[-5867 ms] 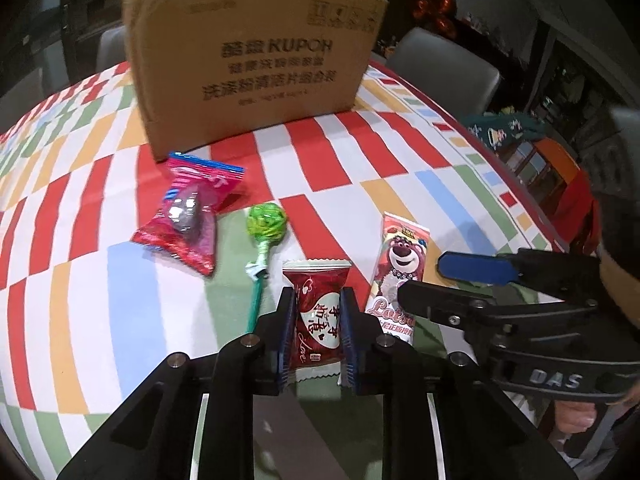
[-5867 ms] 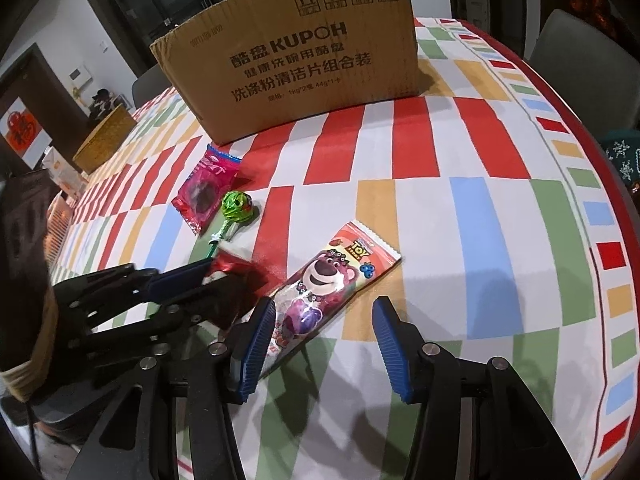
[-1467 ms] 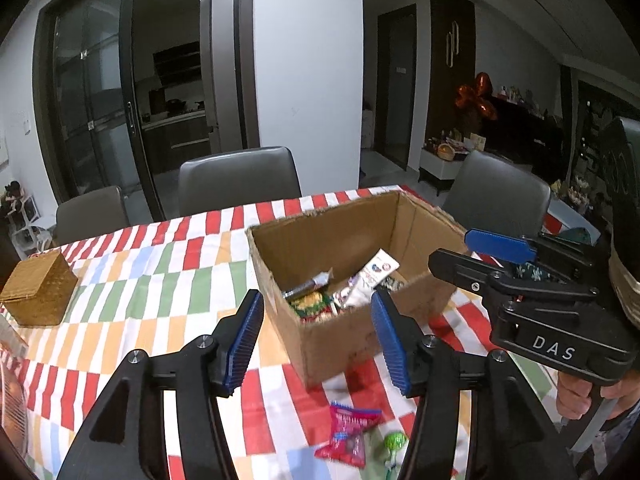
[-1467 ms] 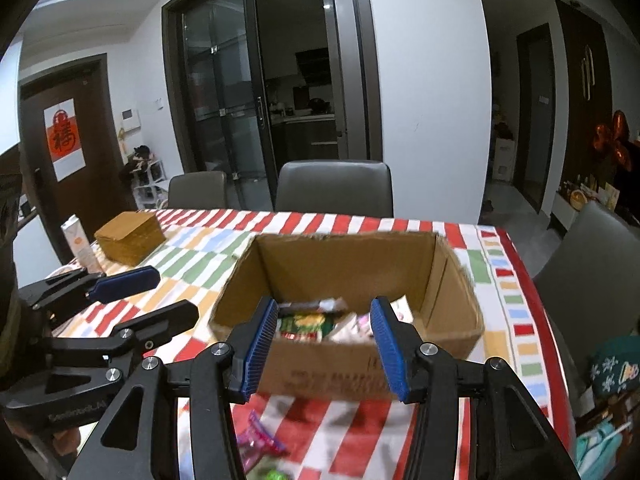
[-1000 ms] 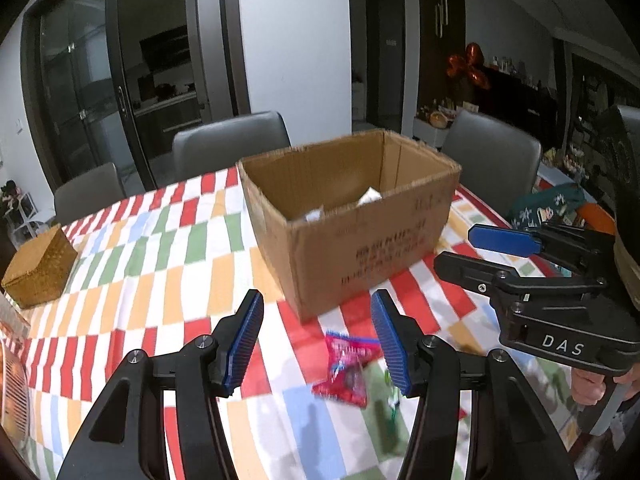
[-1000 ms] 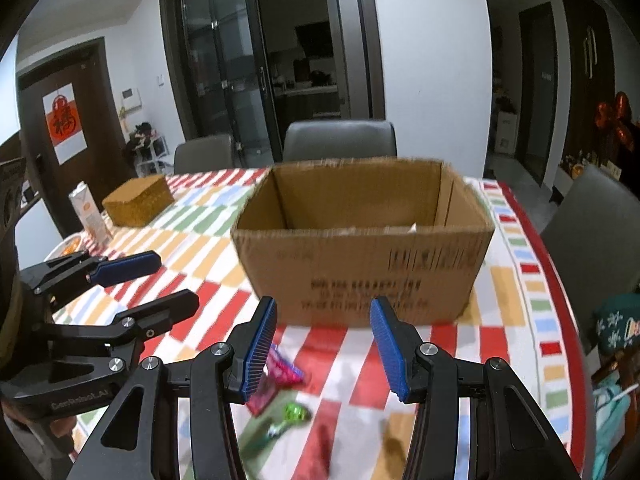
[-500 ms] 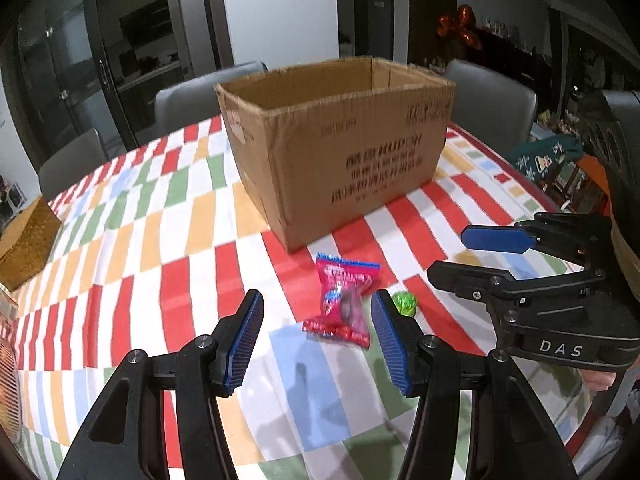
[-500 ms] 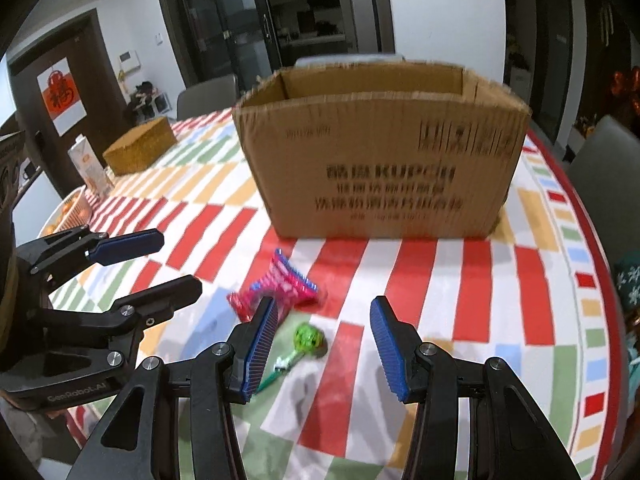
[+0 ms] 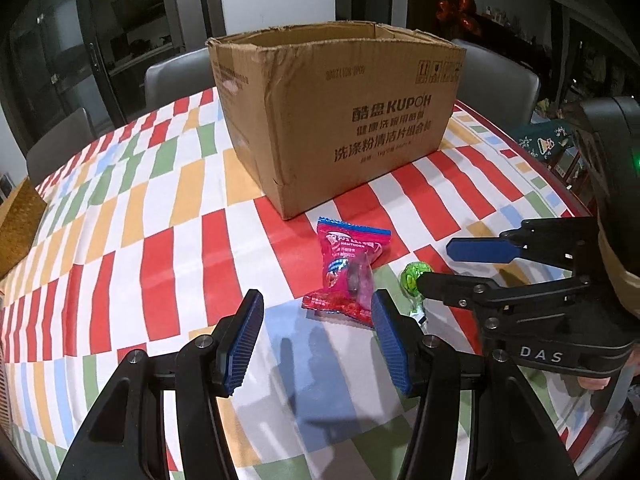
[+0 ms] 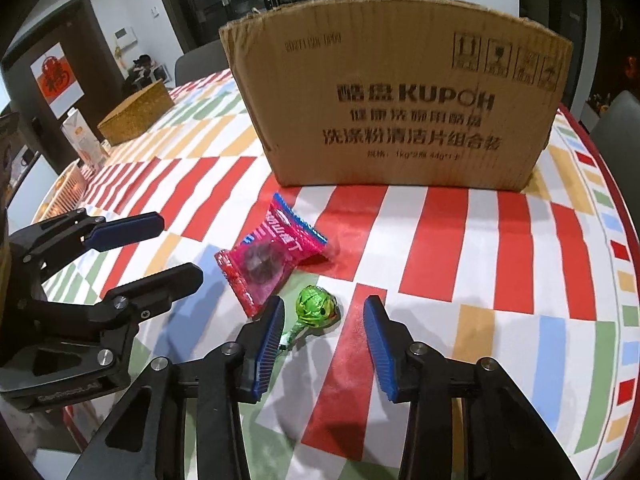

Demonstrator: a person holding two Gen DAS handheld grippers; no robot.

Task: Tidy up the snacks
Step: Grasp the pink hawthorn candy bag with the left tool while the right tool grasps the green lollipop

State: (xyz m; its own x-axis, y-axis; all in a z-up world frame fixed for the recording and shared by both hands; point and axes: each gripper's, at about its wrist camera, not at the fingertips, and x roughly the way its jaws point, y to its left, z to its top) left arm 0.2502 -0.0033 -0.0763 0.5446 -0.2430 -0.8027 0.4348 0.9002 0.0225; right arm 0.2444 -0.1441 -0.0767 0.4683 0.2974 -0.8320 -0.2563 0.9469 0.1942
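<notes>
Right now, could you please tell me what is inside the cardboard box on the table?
The cardboard box stands open-topped on the striped tablecloth, but both views see only its outer walls and rim. Its contents are hidden. The pink snack packet and green lollipop lie outside, in front.

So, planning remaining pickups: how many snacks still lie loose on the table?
2: a pink packet before the cardboard box, and a green lollipop beside it. The box's inside is hidden.

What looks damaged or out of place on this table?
The cardboard box has a ragged, torn top rim. The pink snack packet and green lollipop lie loose on the tablecloth outside it. Nothing spilled.
</notes>
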